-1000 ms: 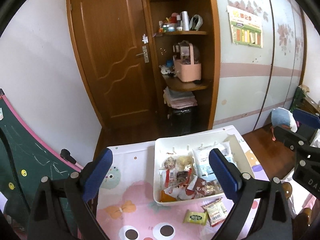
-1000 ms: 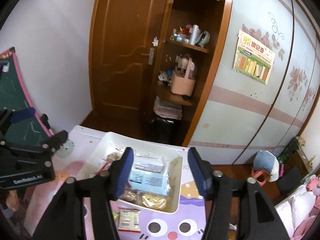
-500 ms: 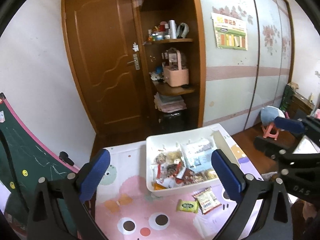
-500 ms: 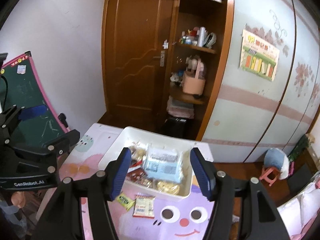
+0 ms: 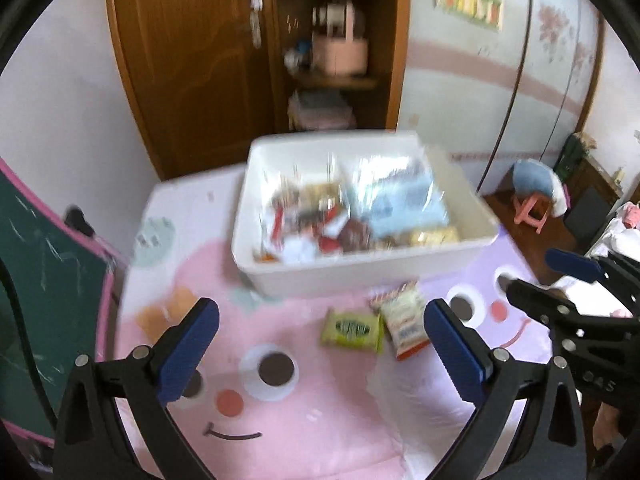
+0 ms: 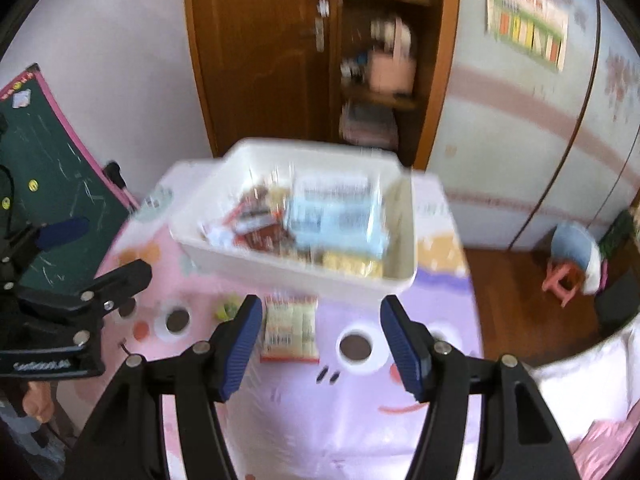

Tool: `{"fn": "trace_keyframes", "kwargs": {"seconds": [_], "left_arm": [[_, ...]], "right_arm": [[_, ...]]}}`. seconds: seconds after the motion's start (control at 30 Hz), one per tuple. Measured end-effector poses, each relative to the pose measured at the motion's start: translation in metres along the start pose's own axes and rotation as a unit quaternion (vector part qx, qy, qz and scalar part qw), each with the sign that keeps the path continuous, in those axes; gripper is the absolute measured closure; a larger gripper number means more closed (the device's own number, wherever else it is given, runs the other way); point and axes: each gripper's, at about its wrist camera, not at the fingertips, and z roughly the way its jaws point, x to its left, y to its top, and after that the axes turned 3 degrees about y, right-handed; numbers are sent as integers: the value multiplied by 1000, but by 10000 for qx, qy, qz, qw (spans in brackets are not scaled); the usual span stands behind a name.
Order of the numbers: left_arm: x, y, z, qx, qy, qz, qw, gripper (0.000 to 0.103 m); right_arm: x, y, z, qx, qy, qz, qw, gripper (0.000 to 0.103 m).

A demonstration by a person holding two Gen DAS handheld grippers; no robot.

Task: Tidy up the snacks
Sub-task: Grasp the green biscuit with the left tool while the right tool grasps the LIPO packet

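A white bin (image 5: 360,268) (image 6: 280,272) full of snack packets stands at the far side of a cartoon-print table cloth. Two loose packets lie in front of it: a green one (image 5: 352,328) (image 6: 226,312) and a white and red one (image 5: 404,322) (image 6: 290,328). My left gripper (image 5: 320,340) hangs open and empty above the cloth, the green packet between its fingers in the picture. My right gripper (image 6: 320,336) is open and empty too, just above the white and red packet. Both views are blurred by motion.
A green chalkboard (image 5: 36,280) (image 6: 52,176) leans at the table's left edge. Behind the table are a wooden door (image 5: 188,60), open shelves (image 5: 340,76) and a wardrobe (image 5: 500,80). A small stool (image 5: 532,208) stands on the floor to the right.
Both grippers have dropped toward the table and tilted downward, so the bin and the two loose packets look larger and closer. Both stay open and empty.
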Motion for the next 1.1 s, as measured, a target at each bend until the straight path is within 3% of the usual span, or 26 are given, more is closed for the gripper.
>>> {"fn": "trace_keyframes", "kwargs": {"seconds": [0.23, 0.47, 0.57, 0.63, 0.83, 1.1], "left_arm": [[-17, -28, 88, 842, -105, 247, 9961, 1], [-39, -36, 137, 1260, -248, 543, 9902, 2], [-41, -39, 150, 1430, -321, 470, 9881, 9], [-39, -42, 158, 1537, -363, 379, 9867, 20], [-30, -46, 152, 1321, -363, 268, 9902, 50], [4, -63, 142, 1221, -341, -339, 9914, 53]], "right_arm": [[-15, -46, 75, 833, 290, 413, 9952, 41], [-19, -60, 109, 1153, 347, 498, 9915, 41], [-20, -59, 114, 1175, 363, 487, 9912, 41], [-20, -59, 117, 1190, 396, 494, 9909, 41], [-14, -53, 125, 1202, 611, 512, 9895, 41], [6, -39, 149, 1267, 706, 407, 9886, 41]]}}
